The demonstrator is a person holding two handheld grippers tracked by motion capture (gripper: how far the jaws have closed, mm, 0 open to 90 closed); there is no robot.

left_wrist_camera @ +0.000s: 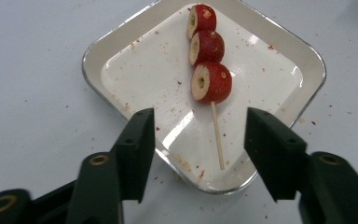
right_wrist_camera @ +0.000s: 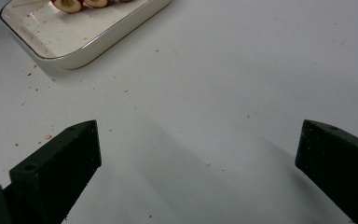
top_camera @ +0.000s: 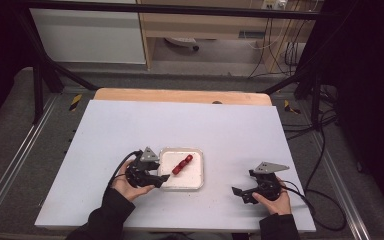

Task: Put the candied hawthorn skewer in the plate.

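Skewer [left_wrist_camera: 209, 70] of three red fruit pieces lies flat in the white tray [left_wrist_camera: 307, 60], stick end toward the left gripper [left_wrist_camera: 198, 135], whose jaws stand apart around it, gripping nothing. Likely just set down. Right gripper [right_wrist_camera: 198, 149] is wide open over bare table [right_wrist_camera: 242, 70], parked clear.

Glossy white tray [left_wrist_camera: 121, 51]; thin wooden skewer [left_wrist_camera: 217, 140]; matt table [left_wrist_camera: 32, 93].
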